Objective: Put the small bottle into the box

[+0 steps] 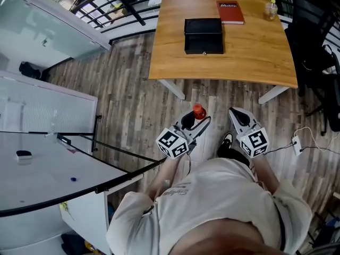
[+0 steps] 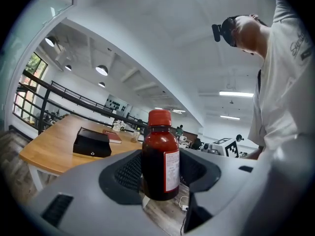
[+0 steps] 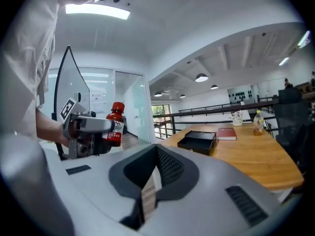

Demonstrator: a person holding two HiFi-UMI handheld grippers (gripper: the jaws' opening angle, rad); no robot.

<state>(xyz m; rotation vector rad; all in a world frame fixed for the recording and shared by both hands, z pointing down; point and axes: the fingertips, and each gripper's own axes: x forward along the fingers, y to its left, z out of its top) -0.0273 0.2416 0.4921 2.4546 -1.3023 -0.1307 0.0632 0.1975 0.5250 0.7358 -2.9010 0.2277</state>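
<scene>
The left tongs (image 1: 195,125) hold the small bottle (image 2: 160,161) upright between their two sides, with its red cap above them; the right tongs (image 1: 237,116), near the left ones, are almost closed, with only a thin slit and nothing inside. The black box (image 1: 203,35) stands on the wooden table (image 1: 255,52), well ahead of both tongs; a red book (image 1: 230,11) lies beyond it, a little to the right.
</scene>
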